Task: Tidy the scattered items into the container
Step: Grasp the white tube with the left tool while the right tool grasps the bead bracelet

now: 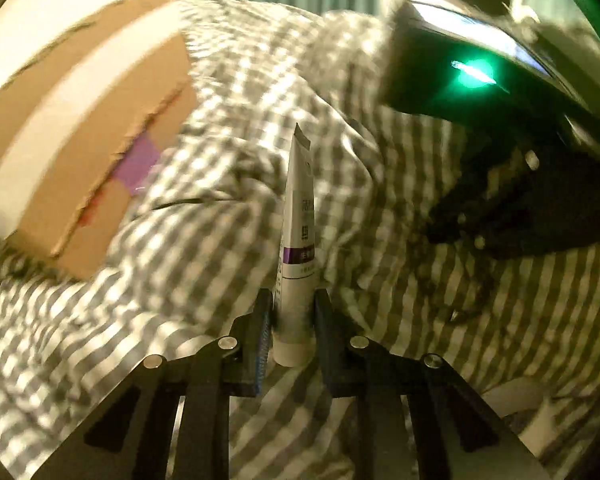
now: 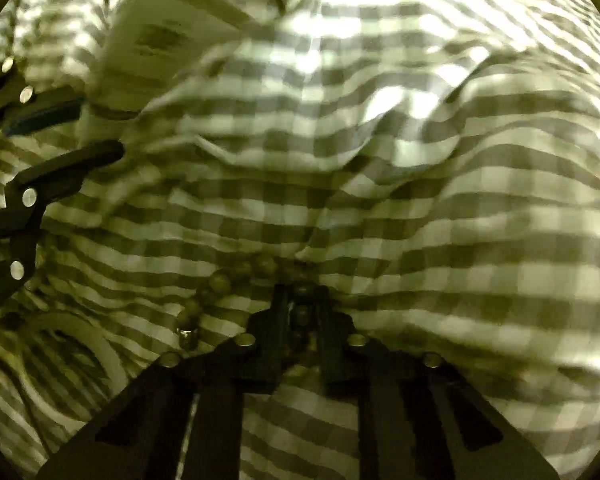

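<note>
Both views are taken from the wrists, looking forward along the fingers, close above the checked bedsheet (image 1: 204, 240), which is shared by both.

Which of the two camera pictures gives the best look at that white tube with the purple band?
The left wrist view: the white tube stands centred between the left gripper fingers, its purple band and print visible. The right wrist view shows only a blurred, pale shape at upper left, half hidden by gingham cloth.

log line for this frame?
left gripper: holds tube | right gripper: shut on bead string | cardboard box: upper left, not reached
</note>
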Motion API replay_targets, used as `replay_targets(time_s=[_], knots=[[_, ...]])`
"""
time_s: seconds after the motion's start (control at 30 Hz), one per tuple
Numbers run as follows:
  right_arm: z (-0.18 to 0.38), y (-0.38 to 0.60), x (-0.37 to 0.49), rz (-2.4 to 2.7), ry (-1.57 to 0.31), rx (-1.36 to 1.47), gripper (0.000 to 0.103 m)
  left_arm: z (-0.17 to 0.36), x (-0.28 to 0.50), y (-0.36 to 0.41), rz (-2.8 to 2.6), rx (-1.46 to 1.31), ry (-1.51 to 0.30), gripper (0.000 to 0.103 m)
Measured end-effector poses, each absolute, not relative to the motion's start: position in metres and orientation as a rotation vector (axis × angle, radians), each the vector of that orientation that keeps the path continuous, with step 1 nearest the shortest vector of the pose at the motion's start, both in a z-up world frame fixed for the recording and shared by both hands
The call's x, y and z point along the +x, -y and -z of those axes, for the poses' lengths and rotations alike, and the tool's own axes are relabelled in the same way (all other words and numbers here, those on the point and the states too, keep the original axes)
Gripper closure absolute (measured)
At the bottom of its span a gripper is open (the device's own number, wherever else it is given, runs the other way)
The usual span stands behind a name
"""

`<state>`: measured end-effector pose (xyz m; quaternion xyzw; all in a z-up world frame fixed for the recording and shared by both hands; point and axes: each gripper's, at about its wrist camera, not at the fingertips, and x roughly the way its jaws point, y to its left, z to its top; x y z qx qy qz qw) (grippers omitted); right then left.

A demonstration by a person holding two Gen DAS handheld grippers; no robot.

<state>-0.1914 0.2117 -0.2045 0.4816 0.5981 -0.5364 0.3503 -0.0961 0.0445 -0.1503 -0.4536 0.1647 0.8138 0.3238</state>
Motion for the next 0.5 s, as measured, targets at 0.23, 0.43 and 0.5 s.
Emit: replay_targets(time_s=[0.23,0.43,0.5], knots=[[0.15,-0.227,-0.164,1.477,-1.385,1.09,0.091,0.133,-0.101,-0.02,-2.236,-1.199,-0.295,0.082],[0.098,-0.24,-0.154,1.53,-1.212,0.997,0.092,0.113,-0.101,-0.007,-2.311,-1.147,-0.195,0.082],[0.078,-0.225,-0.15,1.545,-1.184,0.961,0.092,0.11,-0.104,-0.004,-2.324,-1.144,-0.176,0.082]])
